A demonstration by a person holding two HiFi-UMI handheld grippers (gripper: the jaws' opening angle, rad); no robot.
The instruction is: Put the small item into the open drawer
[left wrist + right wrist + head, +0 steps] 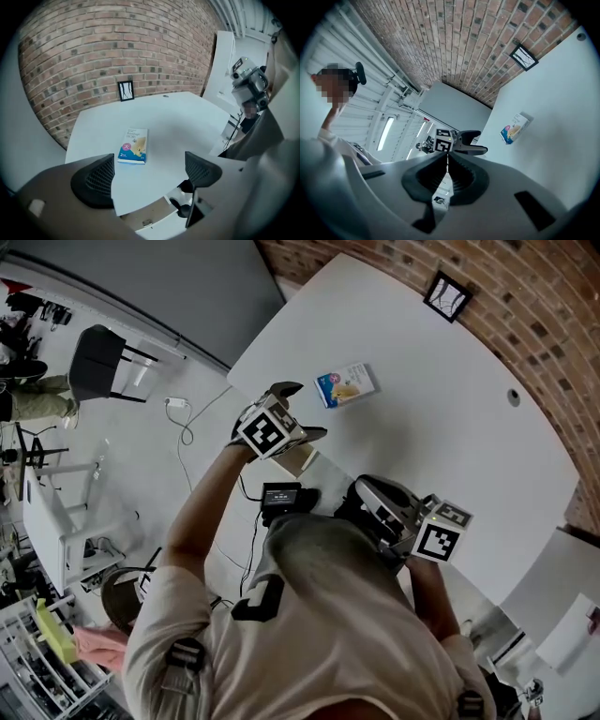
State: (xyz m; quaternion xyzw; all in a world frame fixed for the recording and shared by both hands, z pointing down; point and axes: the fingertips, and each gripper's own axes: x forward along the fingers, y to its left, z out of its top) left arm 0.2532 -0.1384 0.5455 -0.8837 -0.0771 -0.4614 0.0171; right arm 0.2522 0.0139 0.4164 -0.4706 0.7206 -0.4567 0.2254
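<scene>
drawer [146, 213] open under table [164, 117]; box [133, 146] on table, outside drawer.

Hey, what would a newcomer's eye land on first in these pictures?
A small blue-and-white box lies alone on the white table by a brick wall. The left gripper hangs open at the table's near edge, over an open drawer; the right gripper is shut.

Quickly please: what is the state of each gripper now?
Left gripper: open, nothing between its jaws.
Right gripper: shut, jaws together, holding nothing.
</scene>
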